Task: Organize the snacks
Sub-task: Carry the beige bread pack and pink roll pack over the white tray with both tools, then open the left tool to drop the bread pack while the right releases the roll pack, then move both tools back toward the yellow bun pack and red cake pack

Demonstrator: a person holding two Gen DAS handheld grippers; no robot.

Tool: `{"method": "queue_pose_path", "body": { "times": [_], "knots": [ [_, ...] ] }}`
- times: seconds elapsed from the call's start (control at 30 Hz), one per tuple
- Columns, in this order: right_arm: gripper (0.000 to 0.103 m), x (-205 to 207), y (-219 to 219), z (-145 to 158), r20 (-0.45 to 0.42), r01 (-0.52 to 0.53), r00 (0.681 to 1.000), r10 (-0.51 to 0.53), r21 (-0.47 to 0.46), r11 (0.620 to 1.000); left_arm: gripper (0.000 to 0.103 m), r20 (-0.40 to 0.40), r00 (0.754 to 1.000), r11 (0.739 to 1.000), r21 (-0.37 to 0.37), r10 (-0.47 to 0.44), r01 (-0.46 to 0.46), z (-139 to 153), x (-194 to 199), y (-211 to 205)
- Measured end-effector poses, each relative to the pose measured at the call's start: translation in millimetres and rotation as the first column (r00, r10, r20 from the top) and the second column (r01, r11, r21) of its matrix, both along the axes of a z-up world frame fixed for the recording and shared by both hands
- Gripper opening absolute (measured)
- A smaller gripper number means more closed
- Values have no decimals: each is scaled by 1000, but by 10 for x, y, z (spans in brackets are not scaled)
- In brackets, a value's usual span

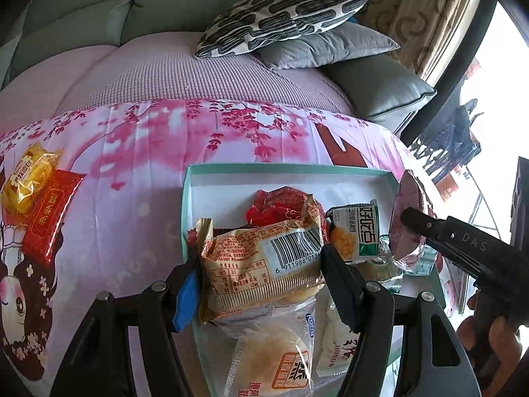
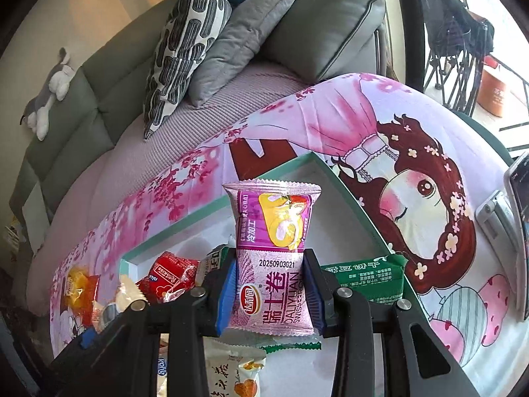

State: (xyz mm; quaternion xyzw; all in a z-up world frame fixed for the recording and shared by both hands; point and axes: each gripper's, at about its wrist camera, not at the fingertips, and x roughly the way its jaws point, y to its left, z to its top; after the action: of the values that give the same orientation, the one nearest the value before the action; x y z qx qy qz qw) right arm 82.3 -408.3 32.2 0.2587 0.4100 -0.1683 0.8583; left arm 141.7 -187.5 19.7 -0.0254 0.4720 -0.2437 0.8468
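My left gripper (image 1: 261, 261) is shut on a gold and orange snack packet with a barcode (image 1: 264, 258), held over the teal-rimmed white box (image 1: 284, 167). The box holds a red wrapper (image 1: 274, 206), a green and white packet (image 1: 357, 231) and pale pastry packets (image 1: 277, 357). My right gripper (image 2: 269, 294) is shut on a pink Swiss roll packet (image 2: 272, 248), held upright over the same box (image 2: 350, 198). The right gripper and its pink packet (image 1: 408, 218) also show in the left wrist view at the box's right edge.
A yellow packet (image 1: 28, 178) and a red packet (image 1: 49, 211) lie on the pink cartoon cloth (image 1: 132, 165) to the left. A green packet (image 2: 363, 281) lies in the box. Pillows (image 1: 284, 16) sit on the sofa behind. A phone on a stand (image 2: 515, 231) stands at right.
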Motion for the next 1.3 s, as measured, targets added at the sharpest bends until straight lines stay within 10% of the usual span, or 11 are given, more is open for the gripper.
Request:
{"method": "queue_pose_path", "body": {
  "times": [0.87, 1.3],
  "knots": [
    [81, 12, 151, 64, -72, -33, 997, 29, -56, 998, 103, 9, 999, 999, -37, 36, -36, 189, -20, 80],
    [81, 26, 520, 221, -95, -125, 989, 115, -109, 986, 103, 117, 920, 925, 36, 373, -379, 453, 118, 874]
  ]
}}
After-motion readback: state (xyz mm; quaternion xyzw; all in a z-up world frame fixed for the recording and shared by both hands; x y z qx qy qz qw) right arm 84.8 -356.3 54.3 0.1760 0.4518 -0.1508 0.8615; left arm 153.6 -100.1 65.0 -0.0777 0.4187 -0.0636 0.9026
